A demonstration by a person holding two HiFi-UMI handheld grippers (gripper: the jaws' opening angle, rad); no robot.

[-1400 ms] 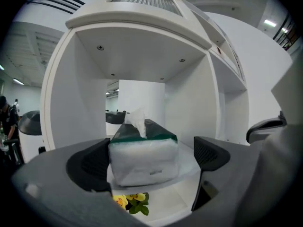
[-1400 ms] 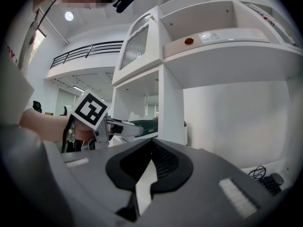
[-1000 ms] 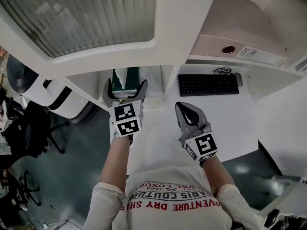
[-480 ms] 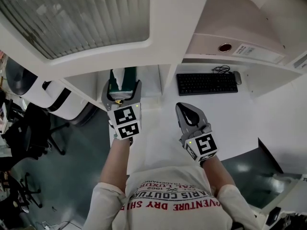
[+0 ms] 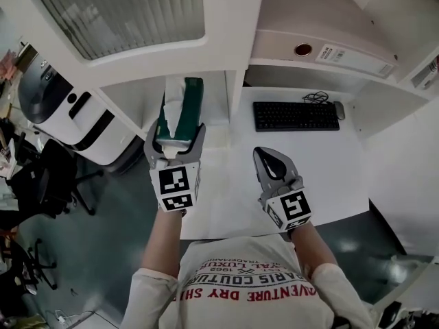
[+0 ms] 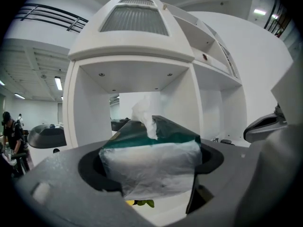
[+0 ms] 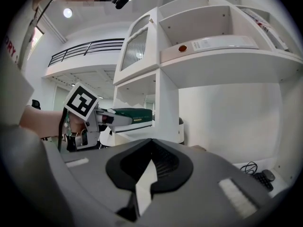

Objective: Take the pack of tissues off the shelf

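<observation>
White shelving (image 6: 132, 56) frames a green, perhaps plastic-wrapped tissue pack (image 6: 151, 167).

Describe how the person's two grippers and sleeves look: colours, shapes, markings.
Both the left gripper and the right gripper are grey, with two curved jaws; each carries a white cube printed with black square markers. The person wears a white T-shirt with red lettering and short sleeves.

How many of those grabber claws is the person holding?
2. The left gripper is at the shelf, clamped on the pack of tissues. The right gripper hangs over the white desk, shut, with nothing in it. No others seem hidden.
</observation>
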